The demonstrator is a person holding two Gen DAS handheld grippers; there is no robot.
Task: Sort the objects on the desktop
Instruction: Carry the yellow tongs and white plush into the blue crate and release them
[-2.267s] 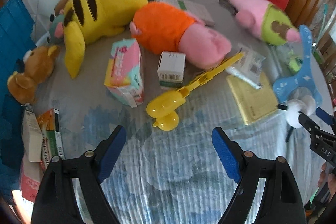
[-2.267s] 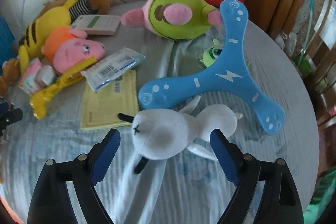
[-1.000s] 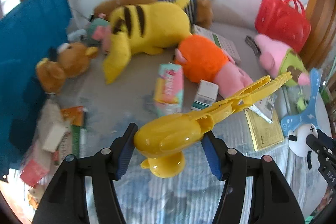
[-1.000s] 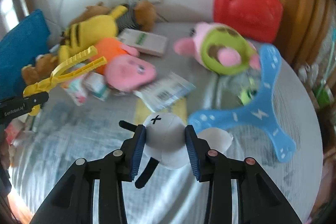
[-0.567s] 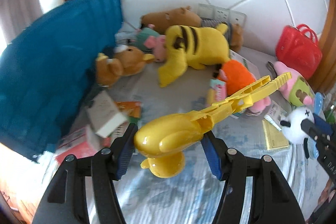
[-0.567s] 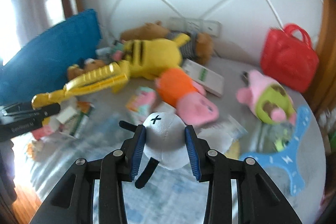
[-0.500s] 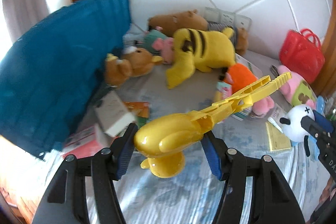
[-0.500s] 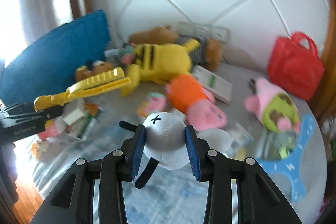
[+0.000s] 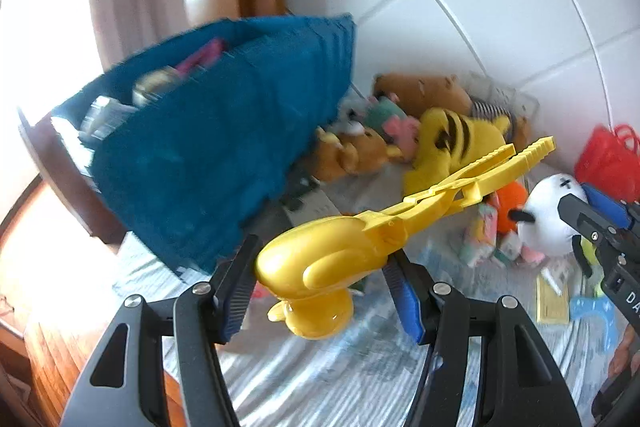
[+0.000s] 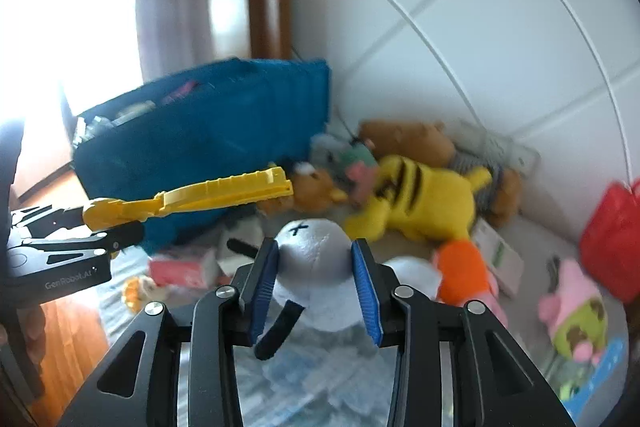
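Closest to me, the left gripper (image 9: 324, 291) is clamped on the round, glossy bulb end of a yellow plastic clip toy (image 9: 404, 227). It has stayed clamped there since a moment ago. The toy's two long ridged arms reach up and to the right in the air, nearly together at the tips.

The right gripper (image 10: 316, 287) also keeps its hold, its blue pads pressed on both sides of a white plush toy (image 10: 316, 267). The plush has a black cross stitched on its round head, and a black limb hangs below it.

Compared with half a second ago, both grippers have swung left and higher. The blue fabric bin (image 9: 224, 163) now fills much more of the left wrist view. Its open top shows a few blurred items inside. Both held toys hang above the striped tablecloth (image 9: 320, 379), near the bin's side.

Farther back, a yellow striped plush (image 10: 420, 199) lies among brown bears by the white tiled wall. A red basket (image 9: 608, 163) stands at the far right.
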